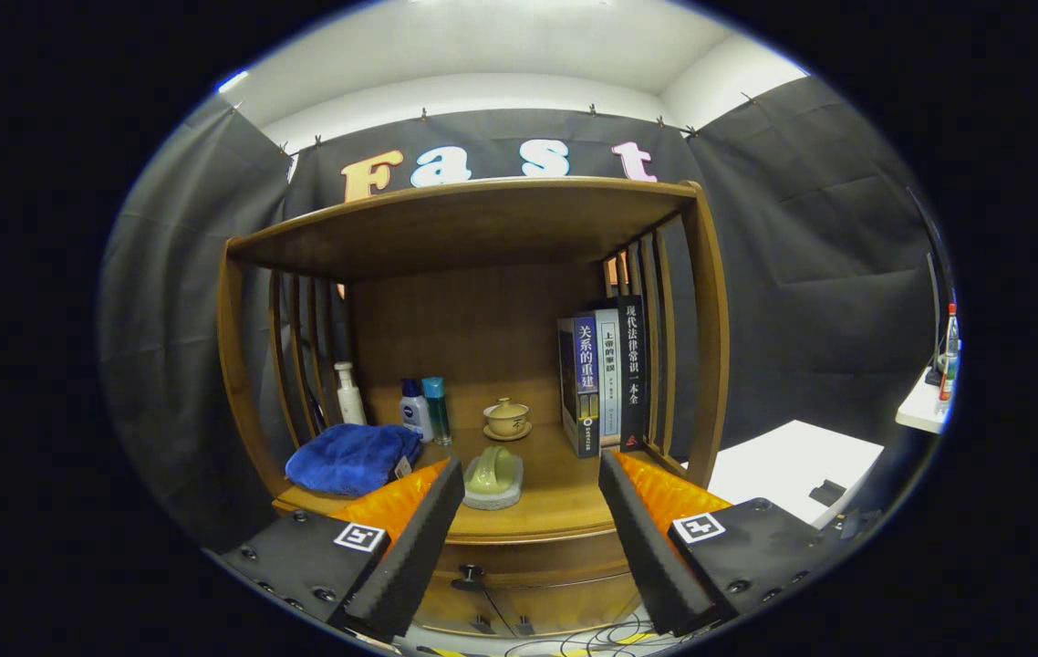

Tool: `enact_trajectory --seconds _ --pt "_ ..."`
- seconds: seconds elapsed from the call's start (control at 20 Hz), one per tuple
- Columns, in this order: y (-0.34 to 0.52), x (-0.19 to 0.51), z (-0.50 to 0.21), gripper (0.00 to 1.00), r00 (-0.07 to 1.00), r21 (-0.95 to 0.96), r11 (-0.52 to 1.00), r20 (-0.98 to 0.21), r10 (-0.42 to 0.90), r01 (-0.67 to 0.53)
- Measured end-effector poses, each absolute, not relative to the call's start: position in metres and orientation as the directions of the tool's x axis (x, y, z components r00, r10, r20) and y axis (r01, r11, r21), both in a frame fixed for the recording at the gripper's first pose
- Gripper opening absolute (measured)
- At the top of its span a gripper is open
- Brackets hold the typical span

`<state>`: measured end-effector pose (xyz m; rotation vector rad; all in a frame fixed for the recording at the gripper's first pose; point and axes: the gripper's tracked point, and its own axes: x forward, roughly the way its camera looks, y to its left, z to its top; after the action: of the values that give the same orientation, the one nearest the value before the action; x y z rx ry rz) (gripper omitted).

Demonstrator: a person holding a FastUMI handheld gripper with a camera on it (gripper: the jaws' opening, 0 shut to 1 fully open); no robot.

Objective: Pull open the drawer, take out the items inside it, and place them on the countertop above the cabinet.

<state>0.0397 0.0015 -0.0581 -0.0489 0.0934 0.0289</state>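
My gripper (533,474) is open, with wide empty space between its two black foam fingers (419,538). Just ahead stands a wooden cabinet whose countertop (565,506) lies between and beyond the fingertips. Below the countertop's front edge the drawer front (537,561) looks closed, with a small dark knob (469,575) near my left finger. A pale green object on a grey base (493,476) sits on the countertop just past the fingertips. The drawer's contents are hidden.
On the countertop lie a blue towel (353,456) at the left, a white pump bottle (349,394), two small bottles (425,411), a lidded tea cup on a saucer (507,418) and upright books (606,374). A wooden shelf (473,214) roofs the space. Cables (592,639) lie on the floor; a white table (793,470) stands to the right.
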Motion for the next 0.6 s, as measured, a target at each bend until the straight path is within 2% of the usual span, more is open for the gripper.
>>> enact_trajectory --seconds 0.6 --pt "-0.010 0.031 -0.036 0.99 0.998 -0.033 0.999 -0.057 -0.001 -0.001"
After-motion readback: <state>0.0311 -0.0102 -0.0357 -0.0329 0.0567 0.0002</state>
